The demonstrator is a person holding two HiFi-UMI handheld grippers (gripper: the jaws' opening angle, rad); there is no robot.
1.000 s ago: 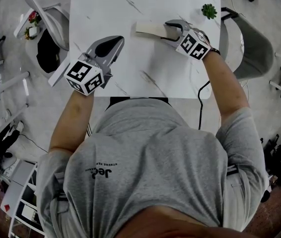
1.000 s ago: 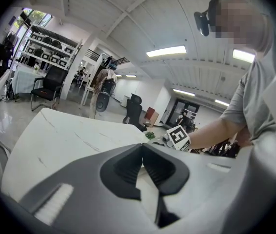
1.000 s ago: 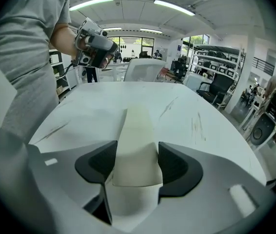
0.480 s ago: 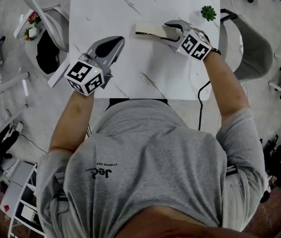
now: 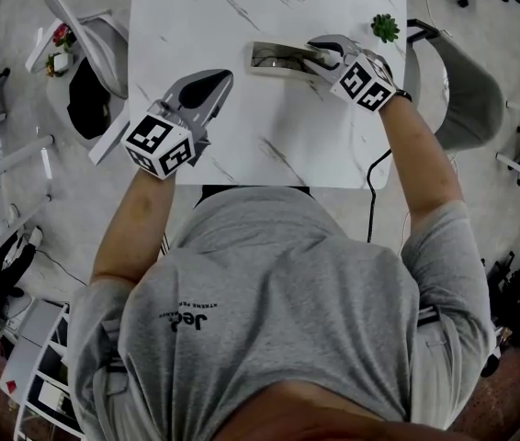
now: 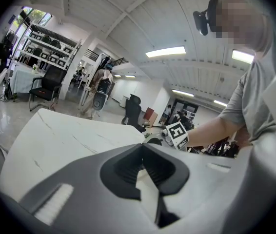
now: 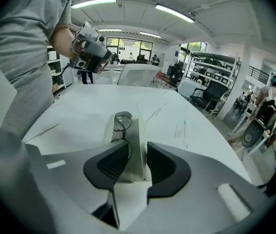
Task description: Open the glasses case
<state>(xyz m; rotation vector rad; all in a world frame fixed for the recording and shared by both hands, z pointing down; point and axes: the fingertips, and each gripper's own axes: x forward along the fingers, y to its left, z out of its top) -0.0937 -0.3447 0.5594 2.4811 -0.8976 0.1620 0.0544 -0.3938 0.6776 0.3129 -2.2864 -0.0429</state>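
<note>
The glasses case (image 5: 276, 58) sits at the far right of the table, its lid (image 7: 138, 140) standing up with glasses (image 7: 122, 121) showing inside. It looks light, stiff and smooth, so the thin lid edge is probably the place to grip. The right gripper (image 7: 138, 156) has just been closing, and now pinches that lid! The left gripper (image 5: 226, 75) hovers empty, jaws together. Beneath is a white marble table (image 5: 242, 145) with a small plant (image 5: 386, 26), and office chairs (image 5: 467, 90) stand around it.
</note>
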